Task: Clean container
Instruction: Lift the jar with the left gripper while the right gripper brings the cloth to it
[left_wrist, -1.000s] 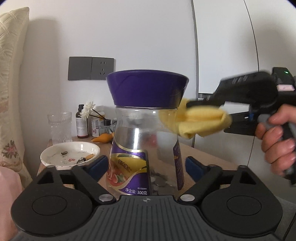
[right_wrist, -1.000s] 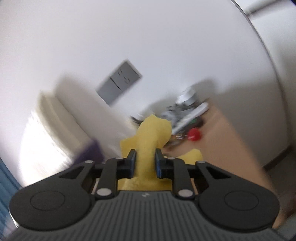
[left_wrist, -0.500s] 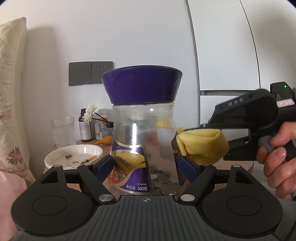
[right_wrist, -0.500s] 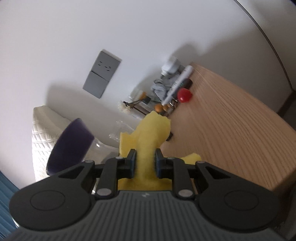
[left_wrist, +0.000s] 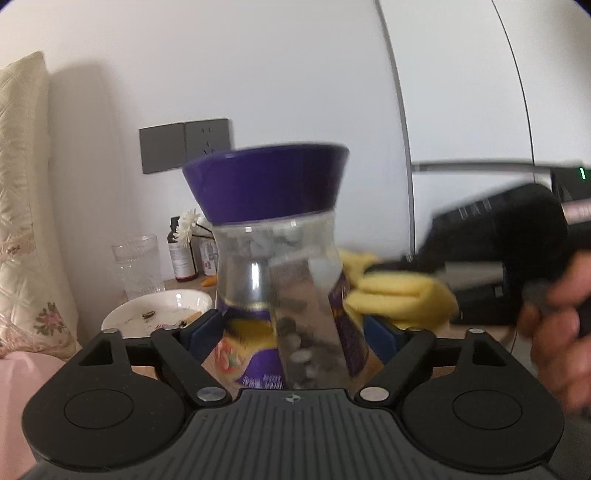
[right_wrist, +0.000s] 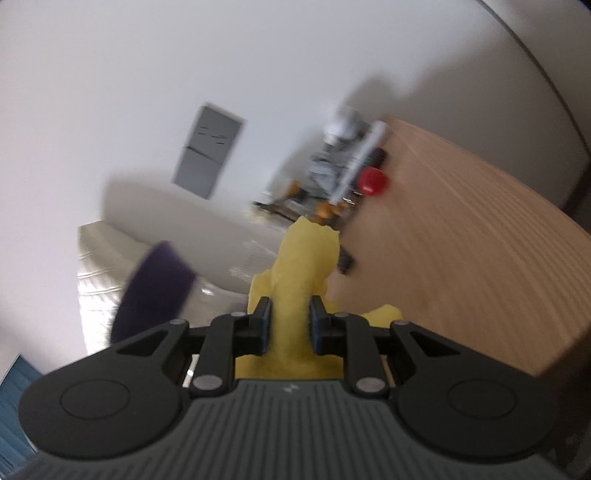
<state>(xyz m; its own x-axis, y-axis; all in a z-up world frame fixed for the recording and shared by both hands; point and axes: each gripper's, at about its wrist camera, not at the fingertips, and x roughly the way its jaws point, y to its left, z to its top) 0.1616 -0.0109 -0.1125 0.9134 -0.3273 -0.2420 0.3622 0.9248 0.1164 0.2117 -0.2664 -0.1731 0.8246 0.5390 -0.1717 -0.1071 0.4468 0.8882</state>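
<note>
Beside jar (left_wrist: 275, 280), cloth (left_wrist: 399, 297) lower.

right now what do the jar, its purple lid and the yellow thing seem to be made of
Jar: clear, glossy, probably plastic; the contents and table show through, and a printed label wraps it. Purple lid: opaque, smooth, moulded-looking plastic with a soft sheen. Yellow cloth: soft, matte fabric, perhaps microfibre; it folds and bulges between the right gripper fingers.
</note>
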